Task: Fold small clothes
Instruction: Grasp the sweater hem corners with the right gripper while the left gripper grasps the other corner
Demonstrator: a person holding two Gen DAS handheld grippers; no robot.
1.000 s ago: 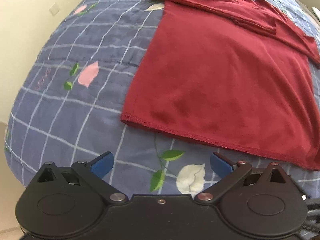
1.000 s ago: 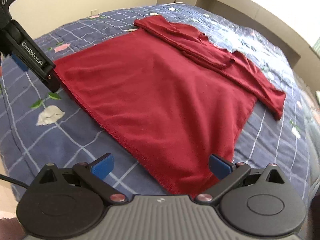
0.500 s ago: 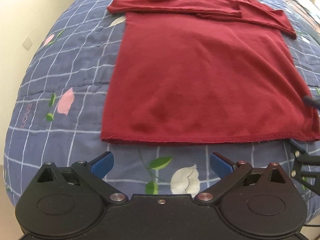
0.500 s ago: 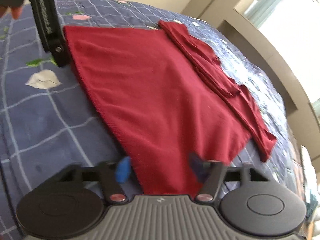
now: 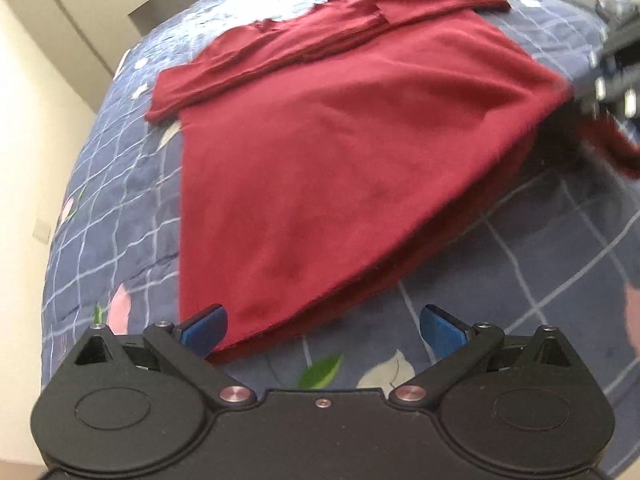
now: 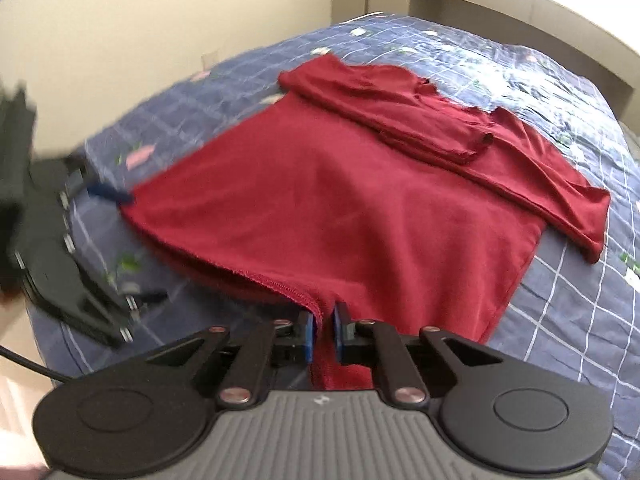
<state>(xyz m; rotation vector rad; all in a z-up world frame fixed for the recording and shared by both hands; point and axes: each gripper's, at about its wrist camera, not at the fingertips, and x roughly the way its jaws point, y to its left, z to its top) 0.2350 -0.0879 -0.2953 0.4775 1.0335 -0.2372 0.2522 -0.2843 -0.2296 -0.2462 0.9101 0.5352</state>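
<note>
A dark red long-sleeved shirt (image 5: 328,160) lies on the bed with its sleeves folded across the top; it also shows in the right wrist view (image 6: 360,200). My right gripper (image 6: 324,332) is shut on the shirt's bottom hem corner and lifts it off the bed. My left gripper (image 5: 320,330) is open, its left finger at the other bottom corner of the hem. It appears blurred at the left of the right wrist view (image 6: 80,248).
The bed is covered by a blue checked quilt (image 5: 540,272) with flower prints. A cream wall (image 6: 120,32) stands beyond the bed's left side. A headboard (image 6: 520,12) runs along the far end.
My right gripper has closed on the shirt's hem corner and raised it. My left gripper has moved in to the other hem corner, still open.
</note>
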